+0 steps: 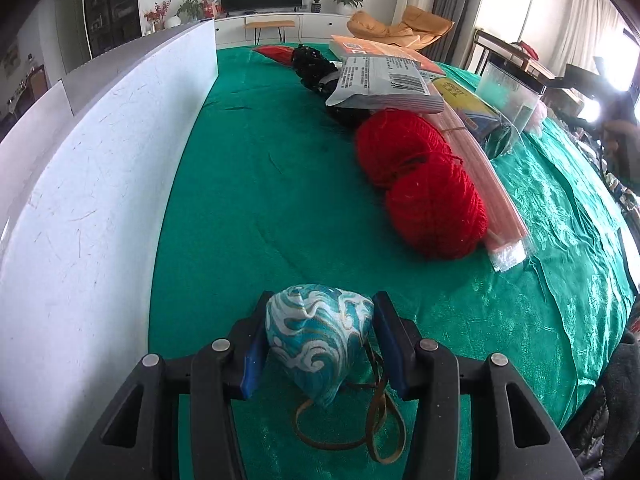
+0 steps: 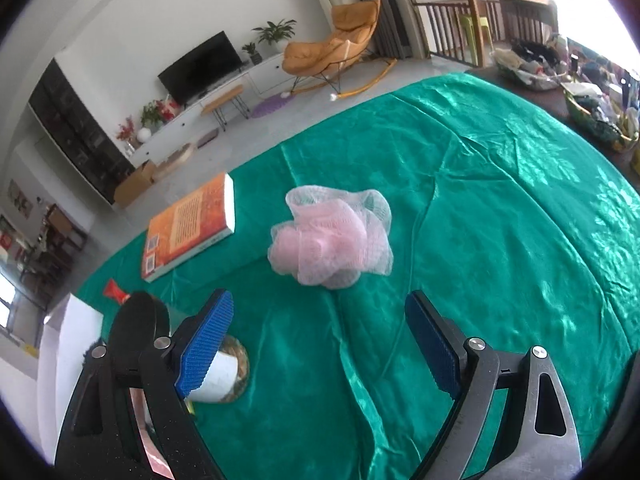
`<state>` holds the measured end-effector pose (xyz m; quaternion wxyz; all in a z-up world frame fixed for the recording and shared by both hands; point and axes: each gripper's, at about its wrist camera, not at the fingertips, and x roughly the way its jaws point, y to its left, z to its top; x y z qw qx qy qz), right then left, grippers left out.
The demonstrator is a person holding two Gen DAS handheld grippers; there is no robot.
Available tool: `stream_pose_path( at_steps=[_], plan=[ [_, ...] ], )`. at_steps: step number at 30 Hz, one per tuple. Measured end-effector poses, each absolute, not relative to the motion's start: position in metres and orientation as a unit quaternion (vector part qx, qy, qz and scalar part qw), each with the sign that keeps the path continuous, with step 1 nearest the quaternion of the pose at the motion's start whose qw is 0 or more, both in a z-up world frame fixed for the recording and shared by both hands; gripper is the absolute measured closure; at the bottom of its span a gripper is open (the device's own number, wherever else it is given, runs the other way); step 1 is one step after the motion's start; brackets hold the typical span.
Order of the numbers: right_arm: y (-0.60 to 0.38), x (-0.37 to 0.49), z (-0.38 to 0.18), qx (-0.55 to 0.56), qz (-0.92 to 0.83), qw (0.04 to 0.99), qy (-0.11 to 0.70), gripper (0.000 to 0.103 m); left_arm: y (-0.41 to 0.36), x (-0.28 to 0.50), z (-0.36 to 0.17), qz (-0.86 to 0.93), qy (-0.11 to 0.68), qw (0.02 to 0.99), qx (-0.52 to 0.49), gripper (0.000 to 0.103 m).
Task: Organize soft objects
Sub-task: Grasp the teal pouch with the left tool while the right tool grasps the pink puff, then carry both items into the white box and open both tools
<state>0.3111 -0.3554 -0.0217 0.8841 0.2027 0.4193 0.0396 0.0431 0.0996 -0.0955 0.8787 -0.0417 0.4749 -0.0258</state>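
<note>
On the green surface (image 1: 280,200), early stage: left gripper (image 1: 320,336) pinching patterned pouch (image 1: 320,332), right gripper (image 2: 320,340) spread, empty, facing pink mesh puff (image 2: 332,240); red yarn (image 1: 420,184) unsorted.

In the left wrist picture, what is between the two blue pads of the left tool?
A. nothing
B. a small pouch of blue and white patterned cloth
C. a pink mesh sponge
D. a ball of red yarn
B: the blue pads of the left tool press on both sides of the patterned cloth pouch, whose brown cord hangs loose below it.
</note>
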Motion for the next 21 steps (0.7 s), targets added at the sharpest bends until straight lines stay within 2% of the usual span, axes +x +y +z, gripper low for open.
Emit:
stream_pose_path(
  at_steps=[6, 7, 8, 9, 13, 21],
  plan=[
    [-0.339, 0.380, -0.060, 0.168, 0.033, 0.873, 0.457, 0.013, 0.105, 0.050, -0.095, -0.018, 0.479, 0.877, -0.041, 0.055],
    [-0.336, 0.386, -0.067, 0.152, 0.030, 0.872, 0.465, 0.018, 0.105, 0.051, -0.094, -0.017, 0.479, 0.877, -0.042, 0.055],
    [-0.333, 0.389, -0.073, 0.133, 0.021, 0.871, 0.473, 0.055, 0.106, 0.053, -0.093, -0.017, 0.479, 0.877, -0.044, 0.055],
    [-0.332, 0.391, -0.080, 0.118, 0.014, 0.866, 0.486, 0.077, 0.106, 0.054, -0.091, -0.017, 0.476, 0.878, -0.047, 0.055],
    [-0.334, 0.378, -0.071, 0.110, 0.020, 0.873, 0.475, 0.078, 0.108, 0.061, -0.074, -0.030, 0.455, 0.887, -0.066, 0.055],
    [-0.302, 0.333, 0.012, 0.065, 0.063, 0.896, 0.435, 0.079, 0.122, 0.087, -0.021, -0.045, 0.407, 0.905, -0.115, 0.055]
  ],
)
